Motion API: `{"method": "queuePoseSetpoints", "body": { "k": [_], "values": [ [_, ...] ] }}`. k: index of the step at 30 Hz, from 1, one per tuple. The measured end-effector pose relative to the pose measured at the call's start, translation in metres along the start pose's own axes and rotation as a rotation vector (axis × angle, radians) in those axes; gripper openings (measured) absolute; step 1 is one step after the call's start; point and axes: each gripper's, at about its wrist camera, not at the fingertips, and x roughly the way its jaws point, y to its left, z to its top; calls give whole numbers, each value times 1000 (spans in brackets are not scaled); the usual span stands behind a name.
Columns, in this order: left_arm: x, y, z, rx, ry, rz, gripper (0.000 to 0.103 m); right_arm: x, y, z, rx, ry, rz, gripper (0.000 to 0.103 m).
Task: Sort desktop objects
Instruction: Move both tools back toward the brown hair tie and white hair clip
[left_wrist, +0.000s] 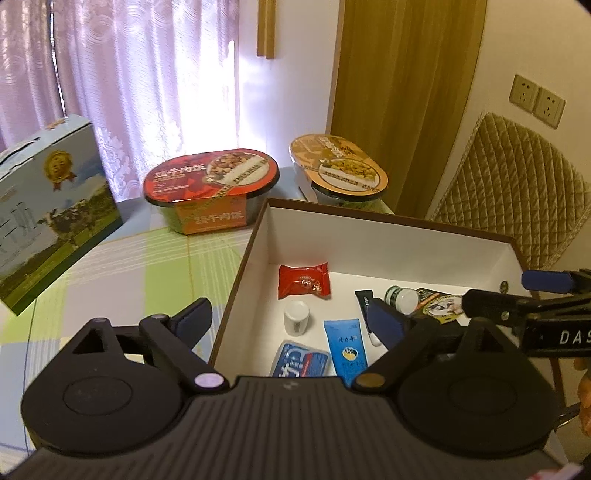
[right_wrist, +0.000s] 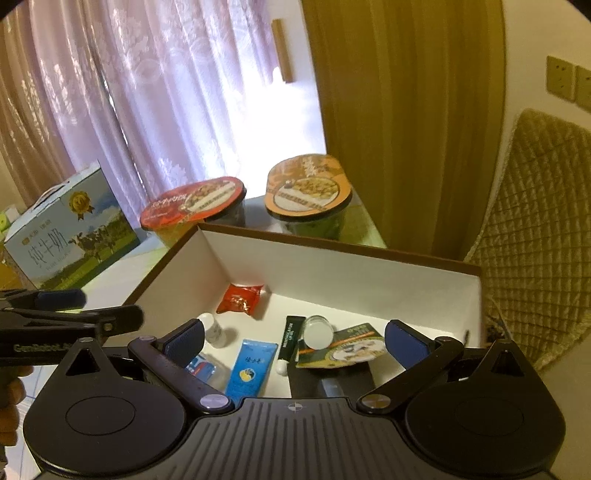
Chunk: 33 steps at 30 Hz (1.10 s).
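from my left tongs (left_wrist: 291, 317) i look down into a white box with a brown rim (left_wrist: 391, 218). my left tongs are wide and hold nothing. in the box lie a red snack pack (left_wrist: 303, 281), a small white bottle (left_wrist: 296, 317), a blue tube (left_wrist: 345, 347), a blue gum box (left_wrist: 300, 363), a black tube (left_wrist: 365, 306), a green jar with a white lid (left_wrist: 402, 299) and a round dark packet (left_wrist: 441, 304). my right tongs (left_wrist: 509, 295) reach in from the right side over the box. i cannot tell from here how wide they are. behind the box stand a red rice bowl (left_wrist: 211, 184) and an orange rice bowl (left_wrist: 338, 168) on the checked table cloth (left_wrist: 147, 266). a milk carton box (left_wrist: 55, 206) stands far left. a padded chair (left_wrist: 517, 184) is at the right.

from my right tongs (right_wrist: 293, 336) i see the same box (right_wrist: 332, 251). these tongs are wide and hold nothing. between the pads lie the blue tube (right_wrist: 249, 369), the black tube (right_wrist: 291, 338), the jar (right_wrist: 317, 332) and the round packet (right_wrist: 351, 349). the jar rests on the packet. the white bottle (right_wrist: 213, 328) and the red pack (right_wrist: 242, 297) lie further left. my left tongs (right_wrist: 74, 310) show at the left edge.
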Motion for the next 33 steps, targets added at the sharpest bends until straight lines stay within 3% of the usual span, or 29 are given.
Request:
{"method": "queuePoseSetpoints", "body": {
  "k": [14,33],
  "values": [
    [-81,15,-48,-89,-36,-4,94,-69,7,-38,3,-63,-35,101],
    [-159,28,-98,-91,-56,-2,94,-115,64,-88,-61,-39,58,101]
  ]
}}
